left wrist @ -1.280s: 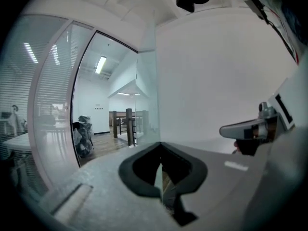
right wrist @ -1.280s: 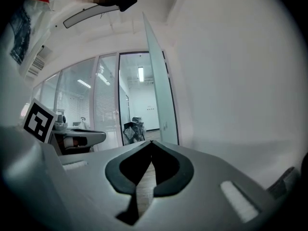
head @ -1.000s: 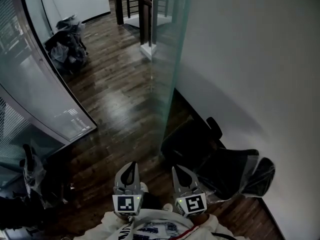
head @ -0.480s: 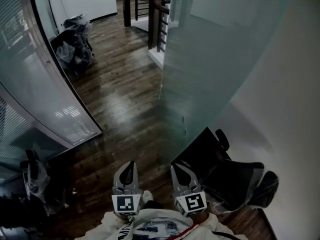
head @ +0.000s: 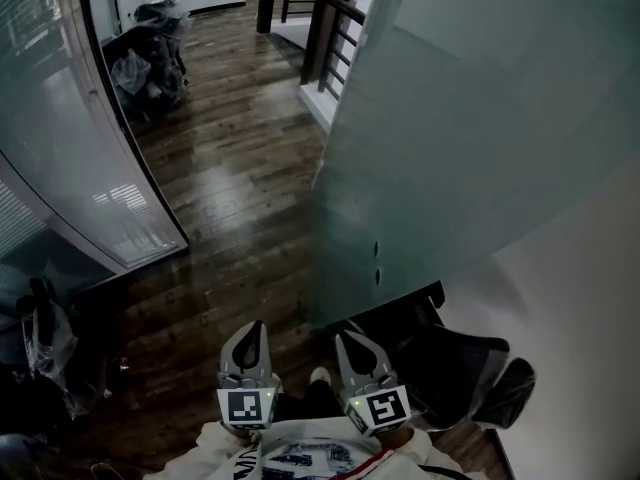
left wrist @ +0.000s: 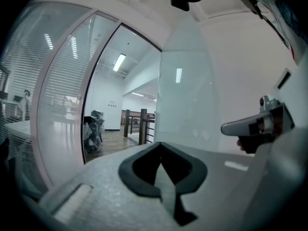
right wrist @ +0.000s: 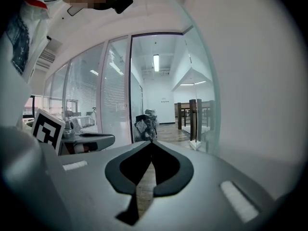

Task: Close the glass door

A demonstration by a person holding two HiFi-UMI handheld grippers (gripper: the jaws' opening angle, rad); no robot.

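Left tongs (head: 251,328) and right tongs (head: 346,336) both sit closed and empty in my grip, near the frosted glass door (head: 450,148).

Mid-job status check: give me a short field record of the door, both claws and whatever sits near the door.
door: glass door, frosted, swung open toward the white wall on the right
left claw: shut, nothing between its jaws
right claw: shut, nothing between its jaws, low beside the door's near edge
behind door: black chair
floor: dark wood boards
far end: bags heaped by the left glass partition
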